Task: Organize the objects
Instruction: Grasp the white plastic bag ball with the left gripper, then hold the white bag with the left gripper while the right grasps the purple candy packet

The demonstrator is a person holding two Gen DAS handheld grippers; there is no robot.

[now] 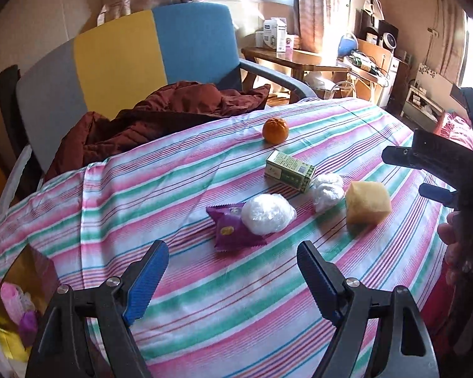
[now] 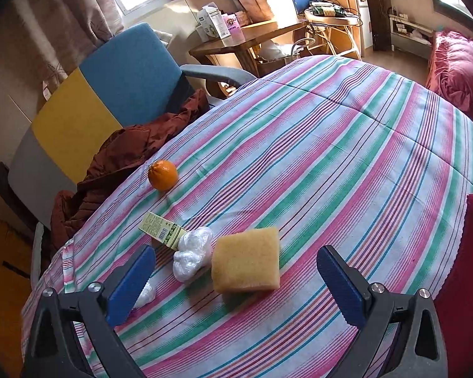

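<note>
On the striped cloth (image 1: 205,283) lie an orange (image 1: 275,130), a green box (image 1: 289,171), a purple snack packet (image 1: 233,231), a round white plastic bundle (image 1: 267,213), a smaller crumpled white bundle (image 1: 328,191) and a yellow sponge (image 1: 366,202). My left gripper (image 1: 233,280) hangs open just short of the purple packet, nothing between its fingers. In the right wrist view the sponge (image 2: 246,260) sits just ahead of my right gripper (image 2: 236,283), which is open and empty. The orange (image 2: 162,174), green box (image 2: 162,230) and small bundle (image 2: 193,252) lie to its left.
A blue, yellow and grey chair (image 1: 126,50) with a dark red jacket (image 1: 148,116) stands behind the cloth's far edge. A wooden table (image 1: 287,60) with boxes lies beyond. A red quilt (image 2: 457,69) borders the right side. The right gripper's body (image 1: 438,157) shows at the left view's right edge.
</note>
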